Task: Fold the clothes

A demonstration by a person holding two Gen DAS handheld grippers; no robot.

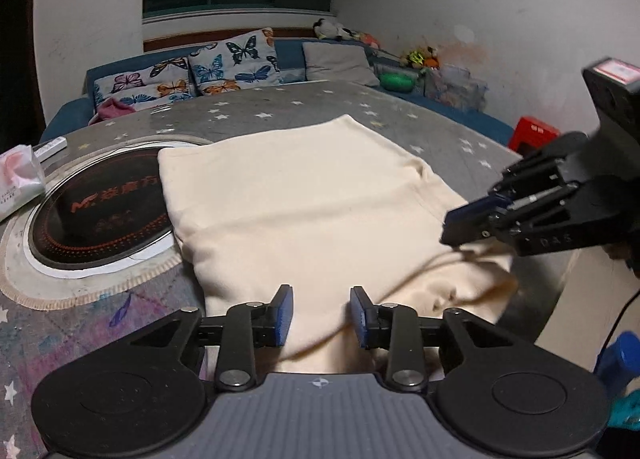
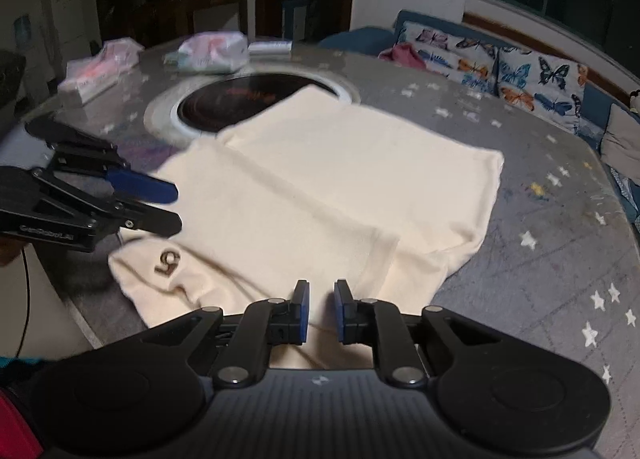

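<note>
A cream garment (image 1: 296,203) lies partly folded on the grey star-patterned table (image 1: 280,111); it also shows in the right wrist view (image 2: 320,187), with a small dark logo near its near-left corner. My left gripper (image 1: 321,315) is open just above the garment's near edge, nothing between its blue pads. It shows from the side in the right wrist view (image 2: 172,207). My right gripper (image 2: 321,309) is open over the garment's near edge, holding nothing. In the left wrist view it (image 1: 460,227) hovers at the garment's right side.
A round black induction hob (image 1: 100,215) is set in the table beside the garment. Tissue packs (image 1: 18,179) lie at the far left edge. A sofa with butterfly cushions (image 1: 224,63) stands behind the table. A red stool (image 1: 534,131) stands at the right.
</note>
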